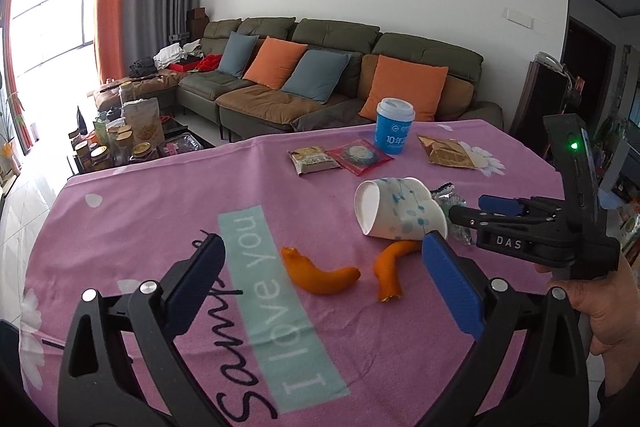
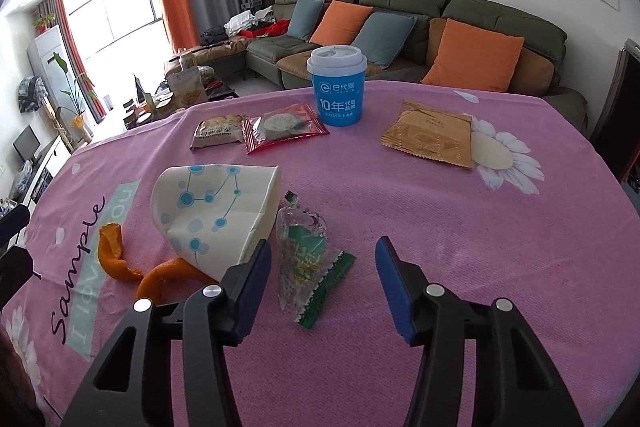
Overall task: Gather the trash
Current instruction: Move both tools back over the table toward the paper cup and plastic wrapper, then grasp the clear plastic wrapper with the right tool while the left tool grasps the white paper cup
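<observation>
Right now my right gripper (image 2: 320, 279) hangs half open and empty over the clear green-printed wrapper (image 2: 306, 259) lying on the pink table (image 2: 480, 227) just beside the tipped paper cup (image 2: 212, 211). I judge this the reach for that wrapper; next I must lower and pinch it without nudging the cup. My left gripper (image 1: 320, 267) stands wide, empty, above two orange peels (image 1: 320, 277). No trash bin shows anywhere.
</observation>
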The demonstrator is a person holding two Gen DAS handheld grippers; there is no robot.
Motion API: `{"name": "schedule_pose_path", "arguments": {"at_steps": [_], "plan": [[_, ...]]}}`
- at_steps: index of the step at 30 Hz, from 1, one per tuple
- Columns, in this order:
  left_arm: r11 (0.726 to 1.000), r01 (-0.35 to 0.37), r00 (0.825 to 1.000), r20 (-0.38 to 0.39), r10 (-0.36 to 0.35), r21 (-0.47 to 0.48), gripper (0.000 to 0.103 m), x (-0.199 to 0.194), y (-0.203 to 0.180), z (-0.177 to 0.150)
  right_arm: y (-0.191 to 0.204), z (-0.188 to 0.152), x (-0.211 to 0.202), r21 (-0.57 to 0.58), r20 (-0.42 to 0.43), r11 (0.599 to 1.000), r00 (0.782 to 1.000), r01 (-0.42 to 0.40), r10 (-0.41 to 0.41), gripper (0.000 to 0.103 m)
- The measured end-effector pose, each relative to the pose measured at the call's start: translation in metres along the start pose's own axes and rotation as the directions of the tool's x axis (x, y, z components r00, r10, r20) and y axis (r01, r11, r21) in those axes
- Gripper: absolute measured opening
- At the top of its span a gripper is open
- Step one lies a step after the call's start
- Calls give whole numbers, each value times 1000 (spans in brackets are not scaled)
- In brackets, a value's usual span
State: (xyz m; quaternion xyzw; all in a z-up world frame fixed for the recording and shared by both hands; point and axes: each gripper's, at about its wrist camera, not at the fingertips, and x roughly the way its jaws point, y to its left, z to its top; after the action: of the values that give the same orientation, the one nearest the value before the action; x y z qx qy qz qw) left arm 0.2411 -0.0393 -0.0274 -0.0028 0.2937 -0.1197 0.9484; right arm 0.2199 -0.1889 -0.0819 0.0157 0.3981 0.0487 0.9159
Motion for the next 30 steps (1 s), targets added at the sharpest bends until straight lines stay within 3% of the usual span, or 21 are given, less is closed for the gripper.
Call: {"name": "schedule_pose_path", "arguments": {"at_steps": [4, 7, 10, 15, 17, 30], "plan": [[1000, 13, 1000, -10, -13, 20, 97, 18, -11, 9, -1, 3, 10, -7, -30, 1000, 999, -20, 20, 39], [1000, 24, 999, -26, -24, 20, 97, 35, -18, 14, -2, 4, 17, -11, -47, 999, 998, -34, 34, 24], [999, 40, 998, -40, -39, 22, 97, 48, -27, 19, -6, 3, 18, 3, -48, 998, 997, -58, 58, 16], [997, 57, 996, -67, -53, 57, 97, 76, -49, 26, -17, 0, 14, 36, -21, 996, 997, -80, 81, 12], [996, 47, 996, -85, -41, 74, 97, 88, -59, 27, -24, -1, 10, 58, -4, 995, 997, -83, 83, 1], [990, 2, 983, -183, 24, 140, 97, 148, -104, 22, -51, -6, -6, 135, 50, 987, 995, -90, 84, 1]]}}
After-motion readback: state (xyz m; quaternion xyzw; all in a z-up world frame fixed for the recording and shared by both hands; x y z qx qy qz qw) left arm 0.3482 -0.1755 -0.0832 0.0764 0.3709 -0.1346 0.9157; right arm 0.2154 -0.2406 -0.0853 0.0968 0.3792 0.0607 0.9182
